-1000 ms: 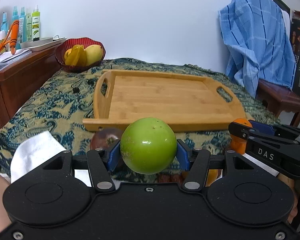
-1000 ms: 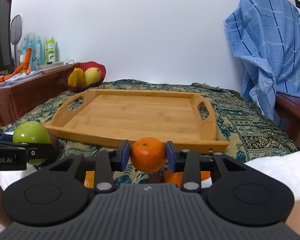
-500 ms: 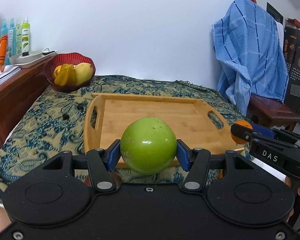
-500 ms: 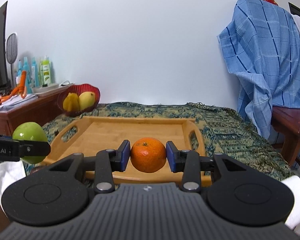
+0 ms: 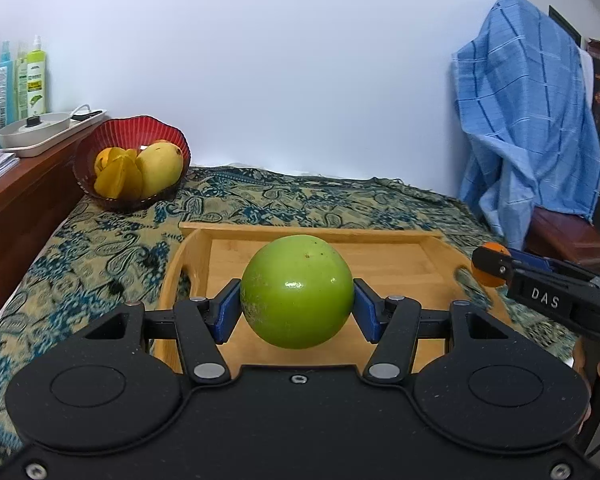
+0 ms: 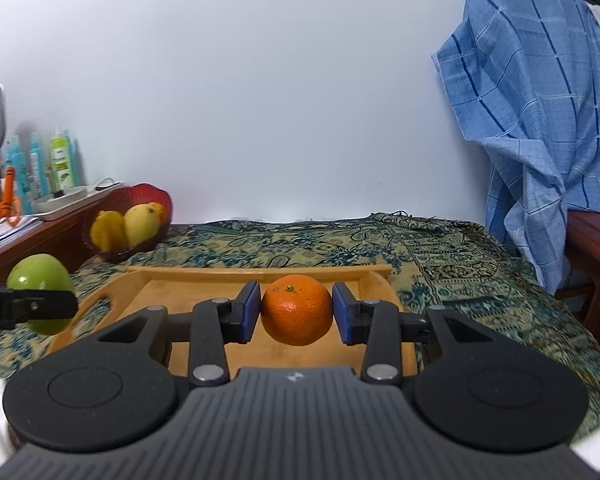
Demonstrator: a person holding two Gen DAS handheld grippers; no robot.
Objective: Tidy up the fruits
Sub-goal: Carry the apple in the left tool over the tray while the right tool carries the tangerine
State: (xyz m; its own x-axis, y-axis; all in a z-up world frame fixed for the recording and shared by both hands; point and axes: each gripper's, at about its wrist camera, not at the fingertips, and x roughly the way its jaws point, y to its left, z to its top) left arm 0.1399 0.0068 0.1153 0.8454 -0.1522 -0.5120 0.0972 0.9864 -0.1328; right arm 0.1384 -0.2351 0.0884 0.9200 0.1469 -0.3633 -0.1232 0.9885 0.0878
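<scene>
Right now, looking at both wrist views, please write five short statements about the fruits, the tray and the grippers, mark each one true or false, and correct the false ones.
1. The left gripper is shut on the green apple. True.
2. The right gripper holds a banana. False: it is shut on the orange.
3. The wooden tray already has fruit lying in it. False: no fruit rests on the part that shows; both held fruits are in the air above it.
4. The red basket holds yellow fruit. True.
5. The blue checked cloth covers the tray. False: it hangs at the right, away from the tray.
</scene>
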